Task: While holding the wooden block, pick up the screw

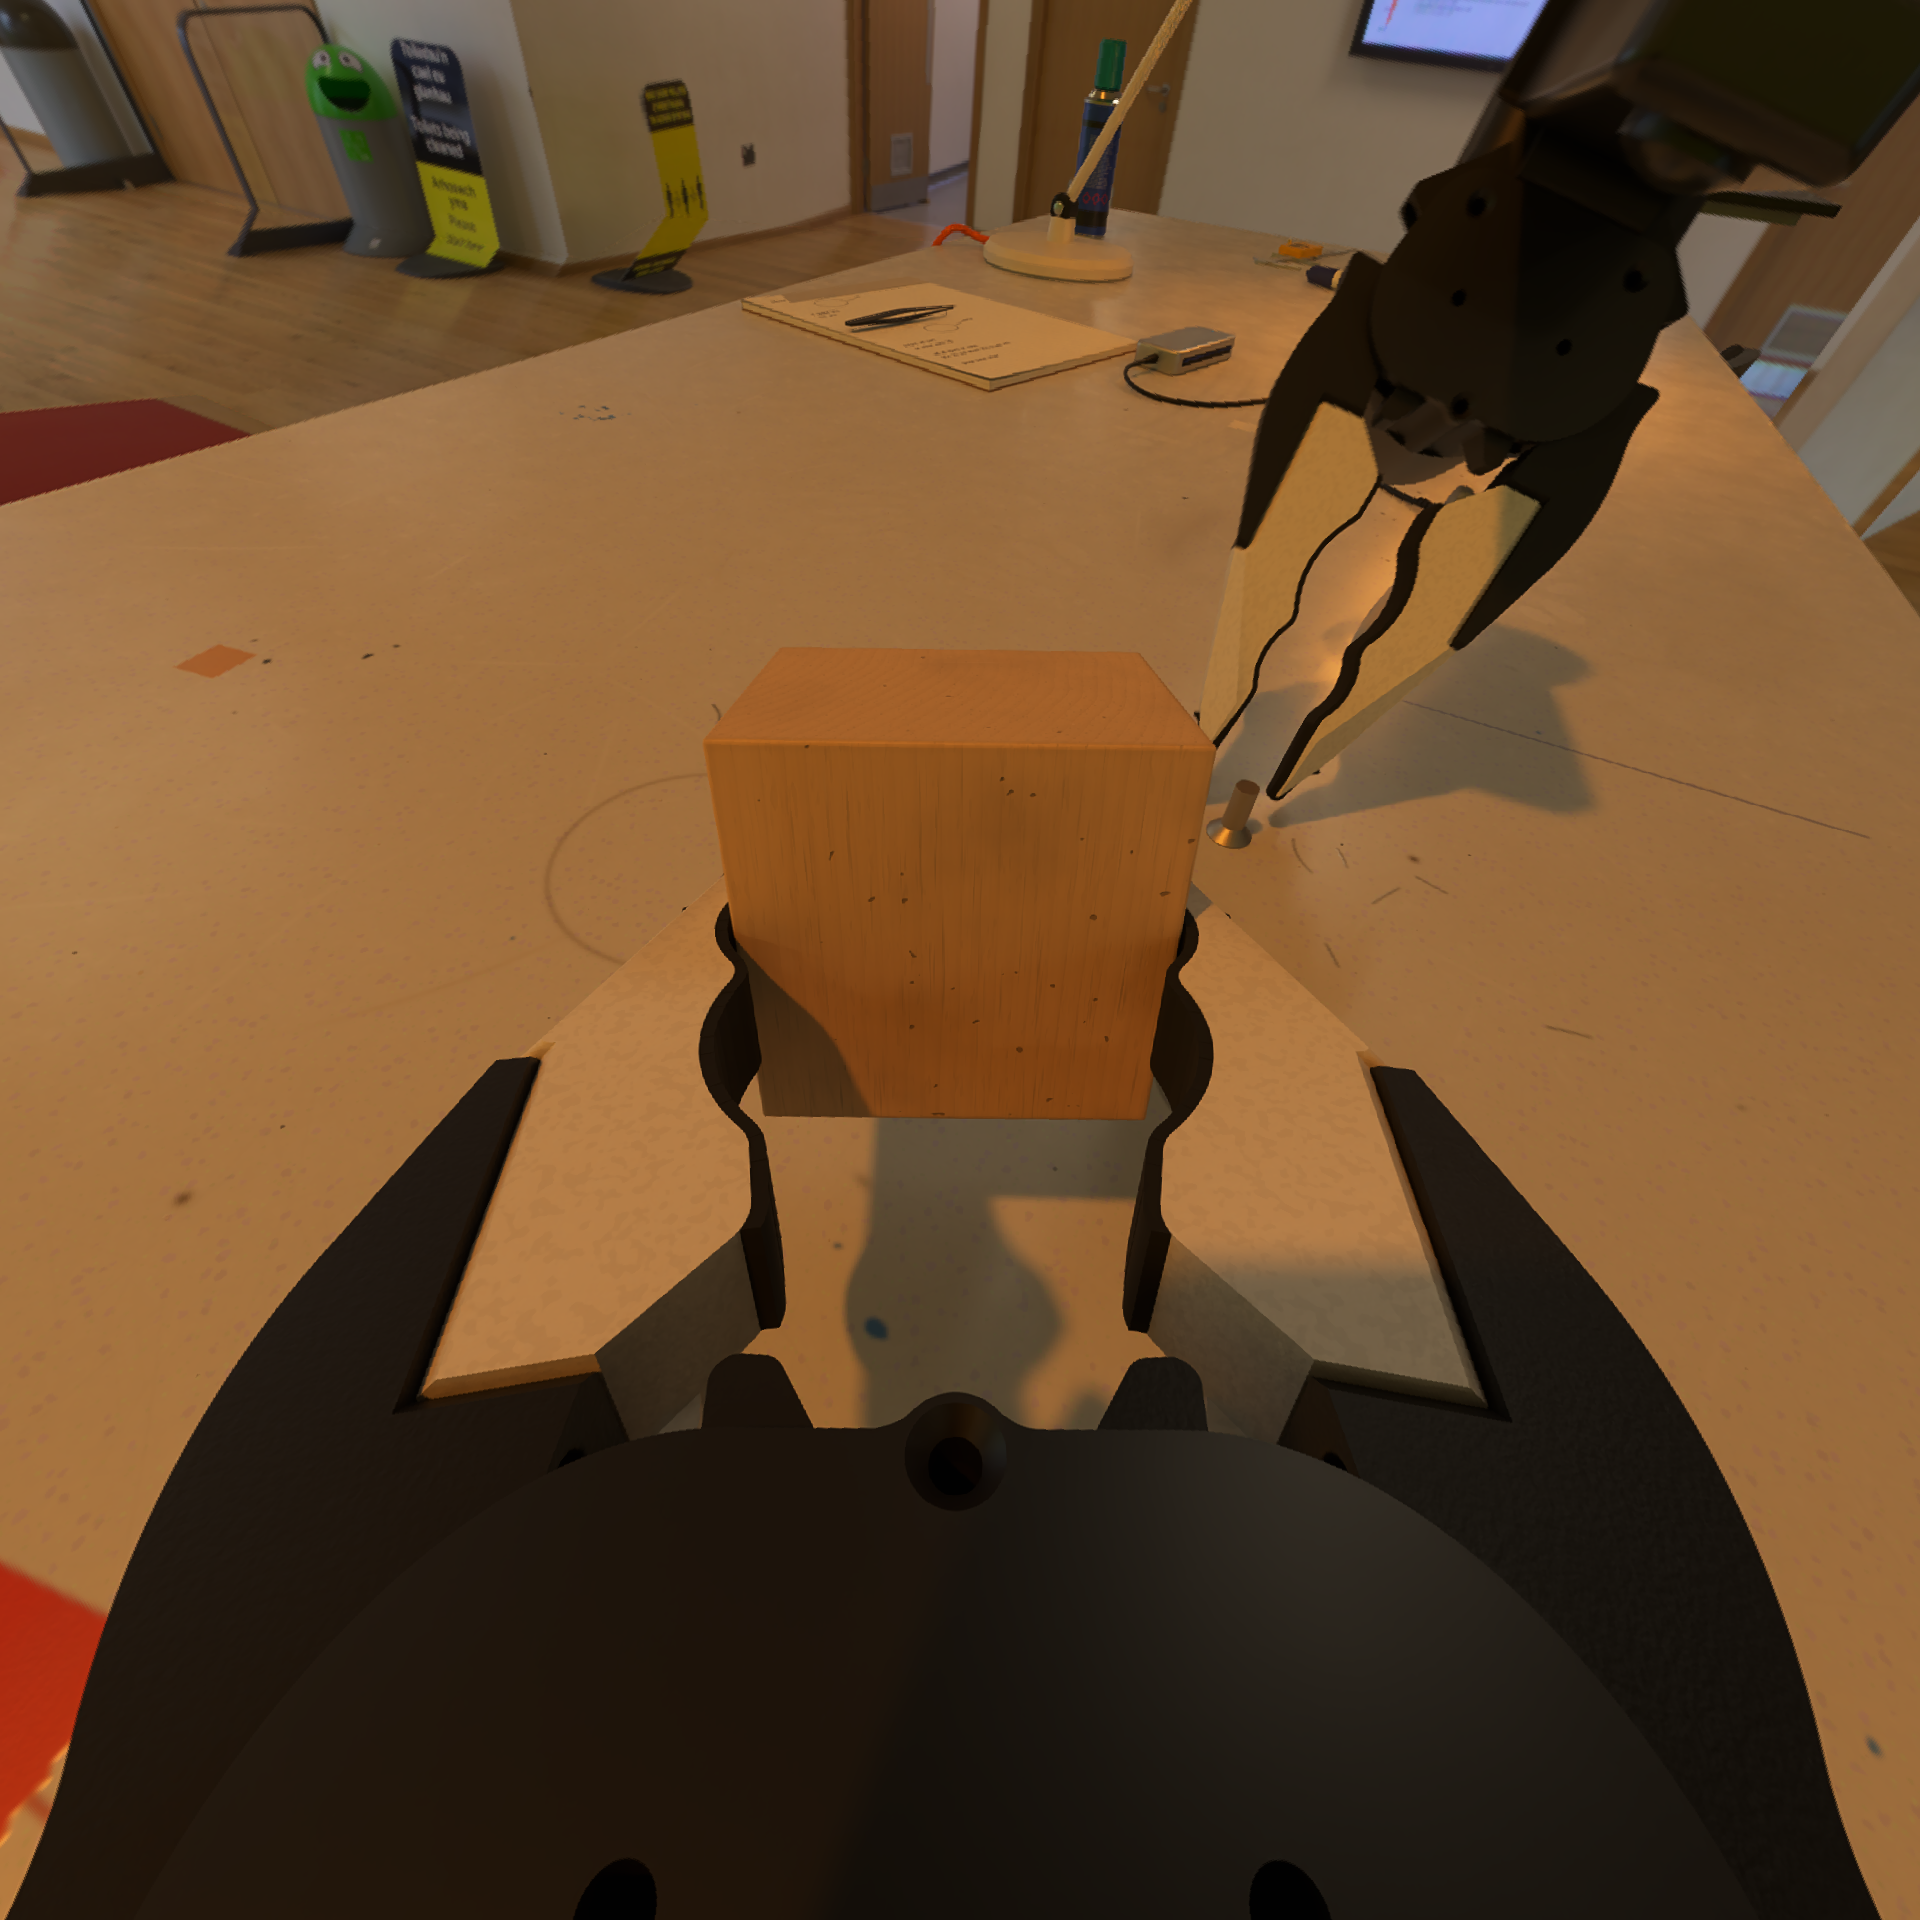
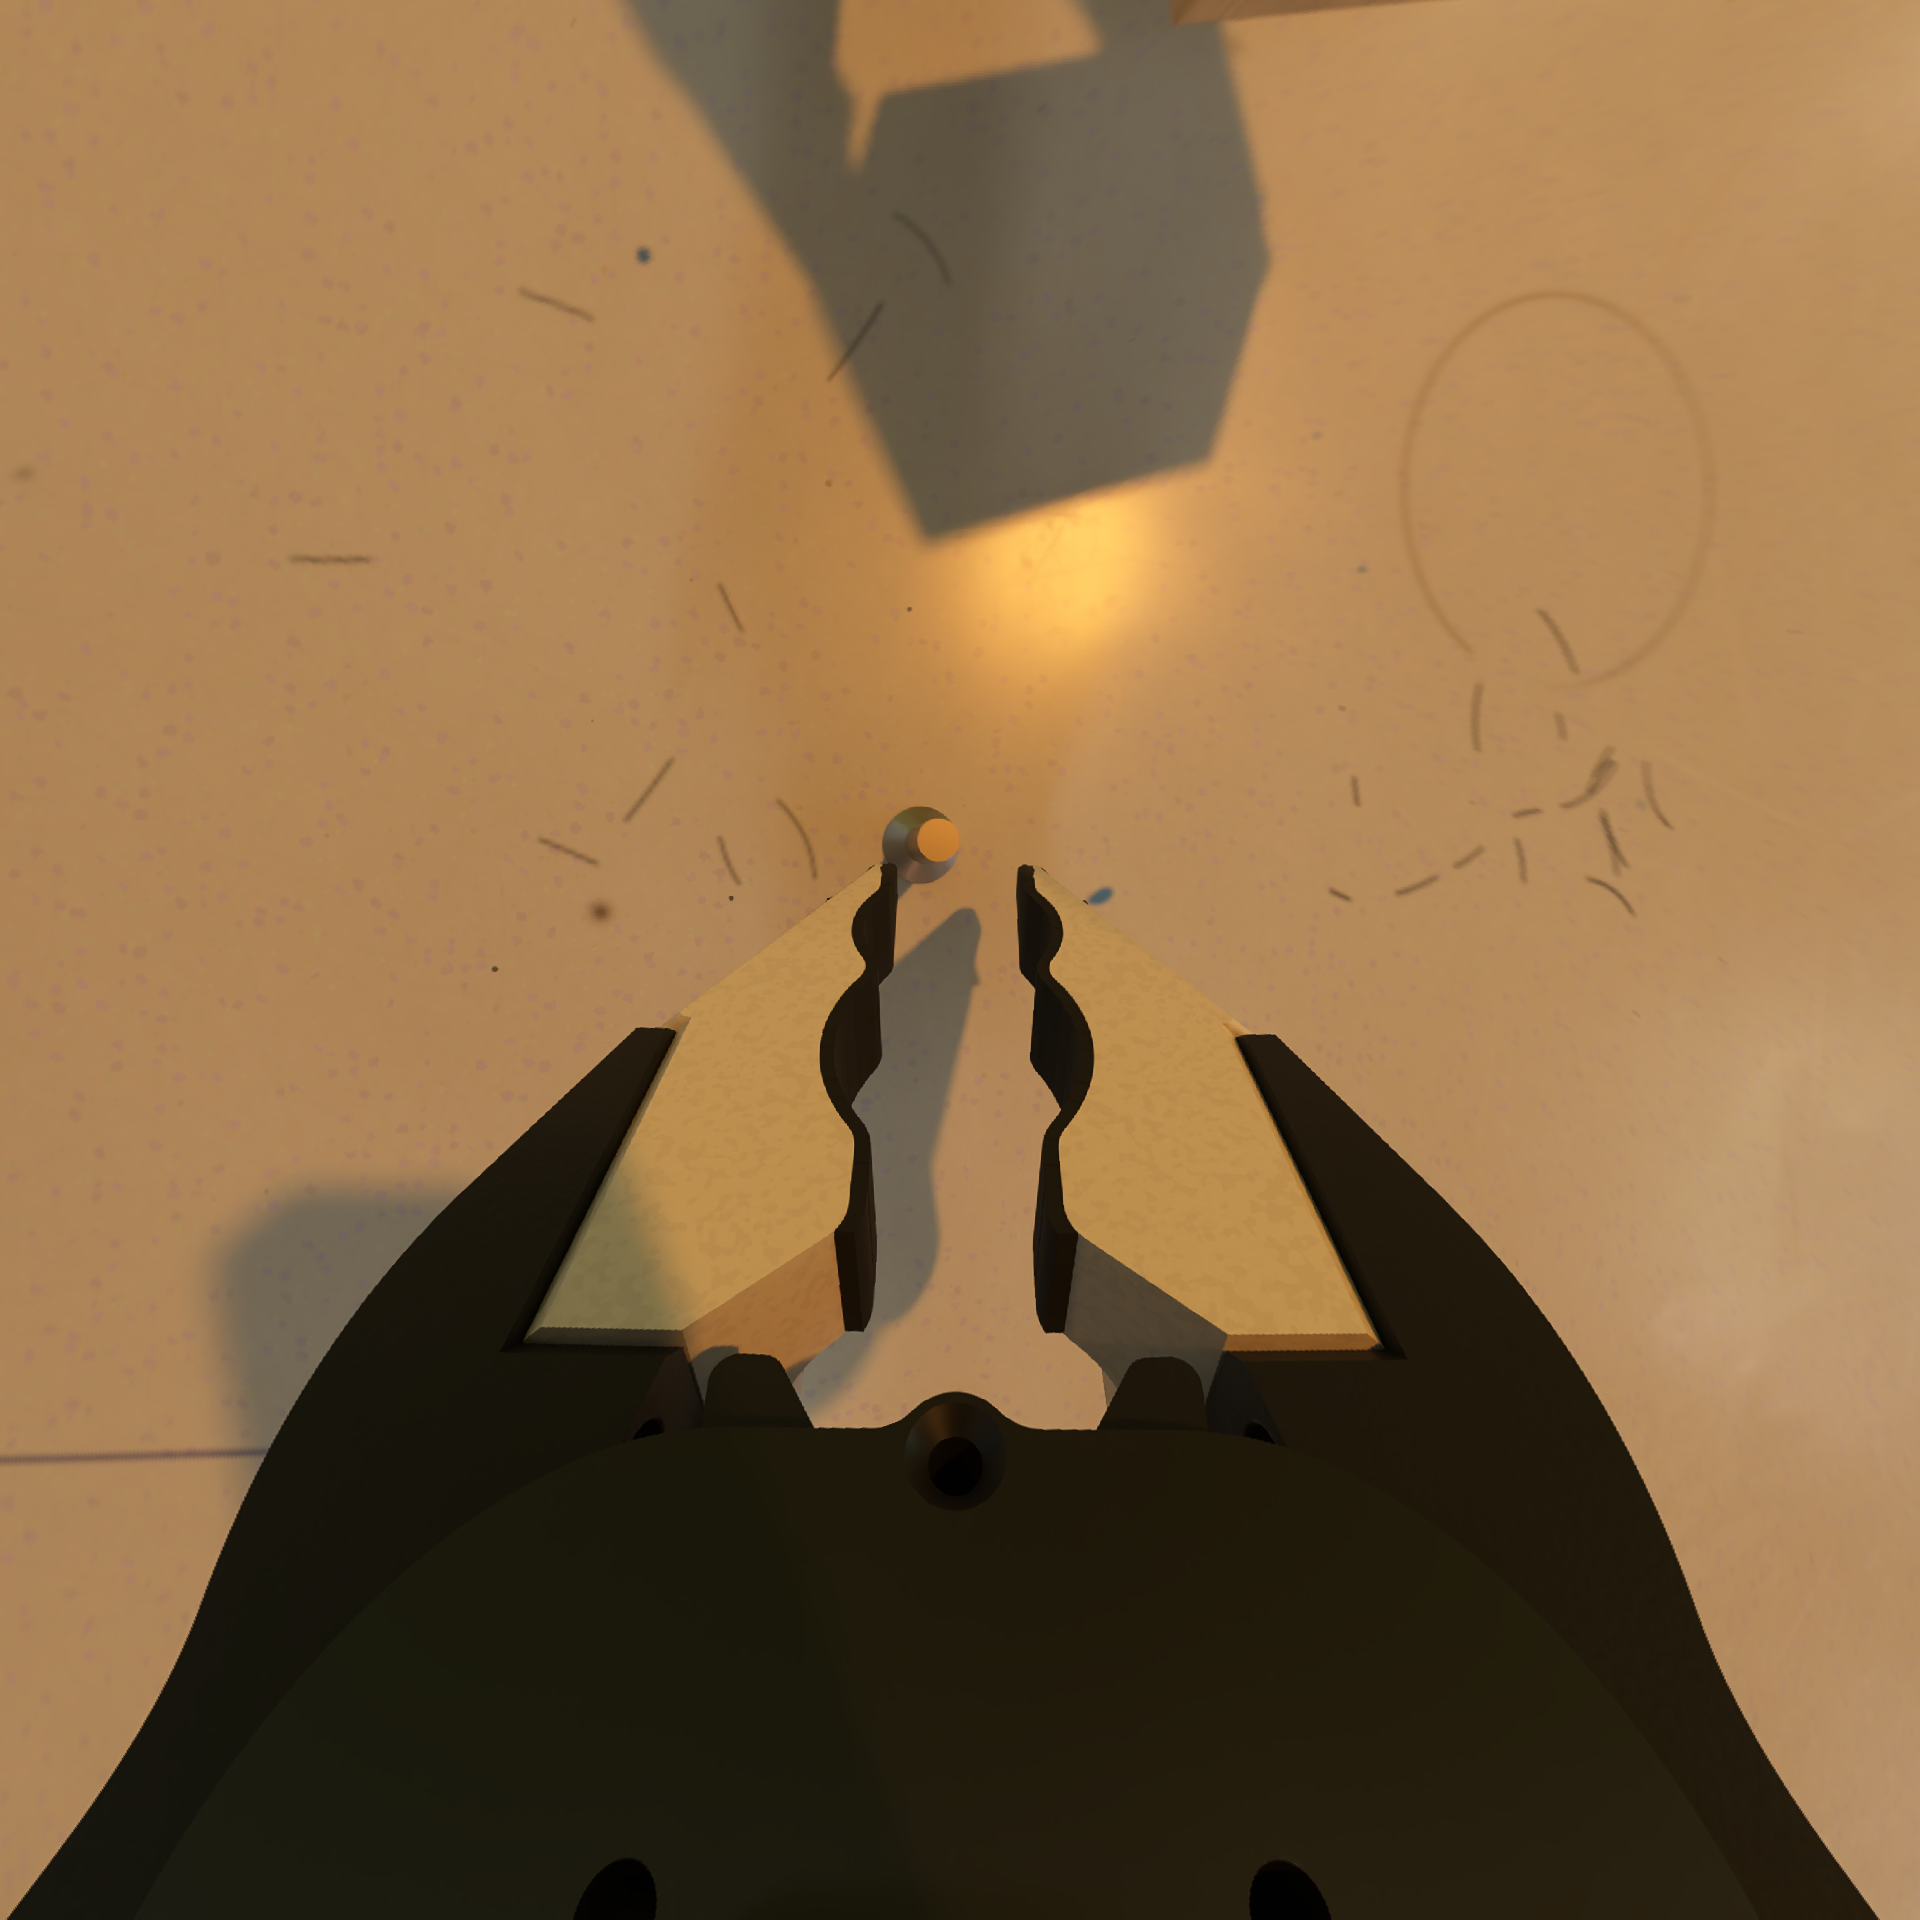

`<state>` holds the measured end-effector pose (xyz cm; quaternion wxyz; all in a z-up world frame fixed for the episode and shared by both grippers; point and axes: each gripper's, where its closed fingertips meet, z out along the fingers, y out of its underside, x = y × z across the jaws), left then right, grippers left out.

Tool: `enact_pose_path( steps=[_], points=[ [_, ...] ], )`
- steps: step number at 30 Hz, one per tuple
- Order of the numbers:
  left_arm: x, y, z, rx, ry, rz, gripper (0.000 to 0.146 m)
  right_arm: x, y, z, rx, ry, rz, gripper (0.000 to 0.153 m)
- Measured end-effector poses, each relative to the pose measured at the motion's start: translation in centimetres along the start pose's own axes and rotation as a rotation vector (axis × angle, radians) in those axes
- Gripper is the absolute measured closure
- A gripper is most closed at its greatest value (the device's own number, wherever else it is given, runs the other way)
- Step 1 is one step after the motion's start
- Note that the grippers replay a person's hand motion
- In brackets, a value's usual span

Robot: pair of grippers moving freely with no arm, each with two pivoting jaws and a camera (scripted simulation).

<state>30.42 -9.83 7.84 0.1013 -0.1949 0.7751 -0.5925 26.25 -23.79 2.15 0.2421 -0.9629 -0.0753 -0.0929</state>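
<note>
Between the pads of the left gripper (image 1: 956,925): the wooden block (image 1: 956,883), clamped on both sides and raised clear of the table (image 1: 416,831), with its shadow falling on the surface underneath. Block's far faces and underside hidden from the left wrist view. Just beside the block's right lower edge, standing on its flat head with shank up: the screw (image 1: 1234,816), small and partly hard to make out. Right above and beside it, tips pointing down: the right gripper (image 1: 1247,764), fingers apart, nothing between them. Same gripper (image 2: 954,871) from its own camera: narrow gap between the fingertips, screw (image 2: 922,842) just past the left tip, seen end-on, not gripped, and whether touching cannot be told. Block cut off at the top edge there, only a pale corner (image 2: 1299,8) visible, large shadow below it. Farther back on the table: open notebook (image 1: 935,332) with handwriting too small to read, dark tweezers (image 1: 899,315) lying on it, small grey box (image 1: 1184,348) with cable, lamp base (image 1: 1058,252), spray can (image 1: 1101,135) behind. On the floor beyond: green-lidded bin (image 1: 358,145), contents hidden, and printed floor signs (image 1: 447,156).
</note>
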Motion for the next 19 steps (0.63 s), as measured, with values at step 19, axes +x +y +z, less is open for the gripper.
enact_pose_path(
  steps=[19],
  points=[
    [0.2, 0.0, 0.0, -0.005, -0.002, 0.023, 0.069, 1.2, -5.3, 0.4, 0.102, 0.098, 0.183, 0.145]
  ],
)
